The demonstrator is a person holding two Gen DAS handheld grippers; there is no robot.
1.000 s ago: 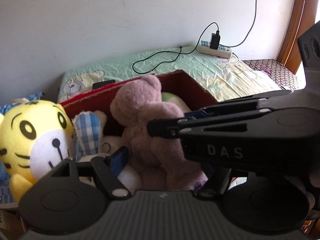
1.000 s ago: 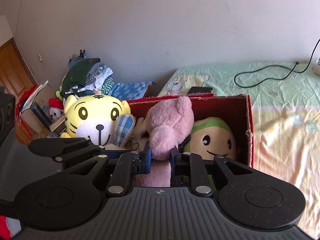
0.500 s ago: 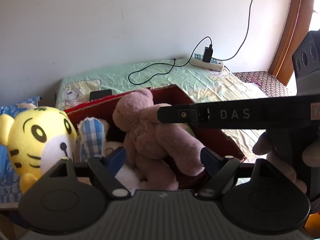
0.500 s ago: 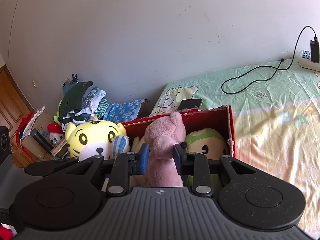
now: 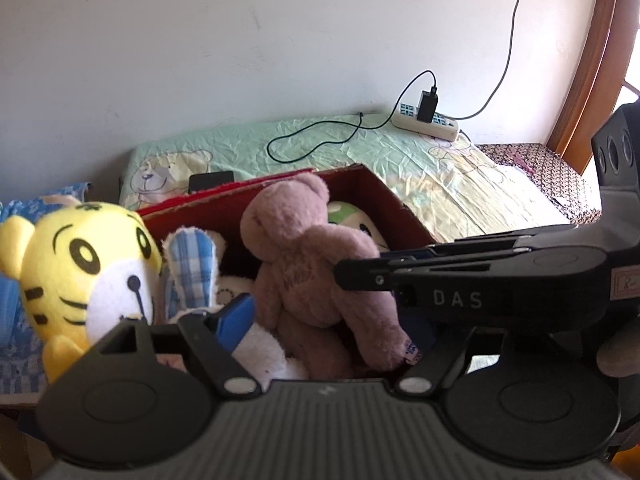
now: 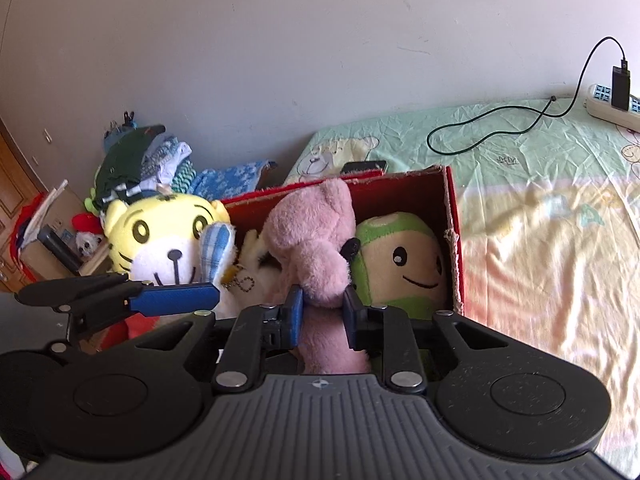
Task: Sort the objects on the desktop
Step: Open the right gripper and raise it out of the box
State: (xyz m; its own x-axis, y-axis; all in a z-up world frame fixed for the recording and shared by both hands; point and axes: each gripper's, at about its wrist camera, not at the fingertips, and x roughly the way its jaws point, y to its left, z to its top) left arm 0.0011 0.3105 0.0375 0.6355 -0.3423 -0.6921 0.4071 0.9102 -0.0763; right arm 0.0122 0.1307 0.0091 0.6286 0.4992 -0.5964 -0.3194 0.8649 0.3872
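Note:
A pink teddy bear [image 5: 304, 264] stands upright in a red cardboard box [image 5: 372, 184], in front of a green-and-tan plush [image 6: 400, 256]. My right gripper [image 6: 324, 312] has its blue pads on either side of the bear's [image 6: 312, 240] arm; the jaws are opening, and the plush still fills the gap and touches both pads. In the left wrist view that gripper [image 5: 360, 270] reaches in from the right. My left gripper [image 5: 328, 320] stands open around the bear's body, with its right finger hidden behind the right gripper. Its fingers [image 6: 176, 300] show at the left.
A yellow tiger plush [image 6: 160, 232] and a white plush with a blue-plaid ear [image 6: 216, 248] crowd the box's left side. Behind the box [image 6: 448, 200] lie a dark phone [image 6: 364, 166], a black cable and a power strip [image 5: 424, 124] on the green bedsheet. Clothes [image 6: 136, 156] are piled far left.
My left jaws have spread wide off the bear. The right pads have parted a little around the bear's arm. The right gripper rose, then dropped back across the left wrist view.

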